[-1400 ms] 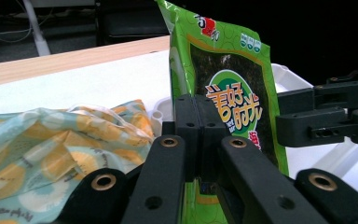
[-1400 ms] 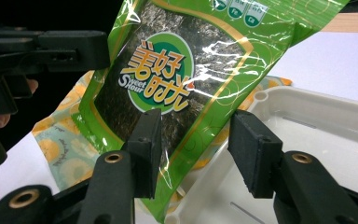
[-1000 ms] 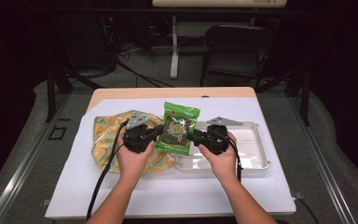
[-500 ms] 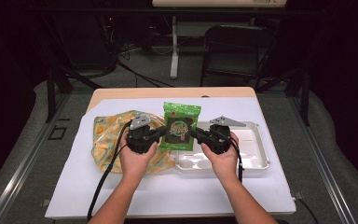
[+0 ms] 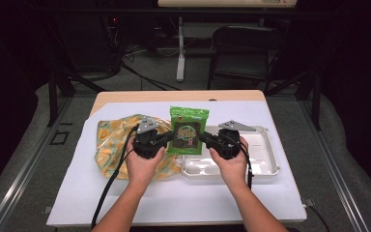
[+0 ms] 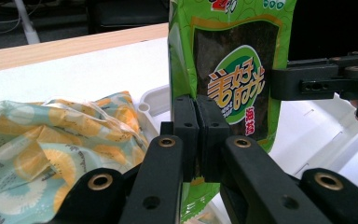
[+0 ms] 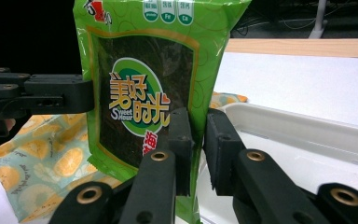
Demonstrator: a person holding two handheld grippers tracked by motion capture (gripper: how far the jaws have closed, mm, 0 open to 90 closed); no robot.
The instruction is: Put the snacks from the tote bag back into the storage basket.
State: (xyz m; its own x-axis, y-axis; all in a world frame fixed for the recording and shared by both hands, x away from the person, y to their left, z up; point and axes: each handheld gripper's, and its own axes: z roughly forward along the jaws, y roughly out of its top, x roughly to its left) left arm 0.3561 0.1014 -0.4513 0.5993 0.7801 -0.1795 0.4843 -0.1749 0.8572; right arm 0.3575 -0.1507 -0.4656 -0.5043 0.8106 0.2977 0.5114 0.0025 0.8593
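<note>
A green snack packet [image 5: 188,130] with a dark window and a round logo stands upright above the table, held between my two grippers. My left gripper [image 5: 170,138] is shut on its left edge; in the left gripper view its pads [image 6: 186,135] pinch the packet [image 6: 235,88] tightly. My right gripper [image 5: 204,138] has the right edge between its jaws, which have just been closing on it. In the right gripper view the pads [image 7: 181,140] bear on the packet [image 7: 144,93]. The left gripper [image 7: 60,95] shows there at the far side.
A crumpled yellow-and-teal patterned bag [image 5: 118,145] lies under my left hand. A white foam tray [image 5: 263,154] with its lid open sits under my right hand. Both rest on a white sheet [image 5: 174,203] over the wooden table [image 5: 174,95]. A dark chair [image 5: 241,53] stands beyond.
The packet has gone from leaning to upright and sits a little higher. The right gripper's jaws have drawn in around its right edge. Both hands stayed where they were.
</note>
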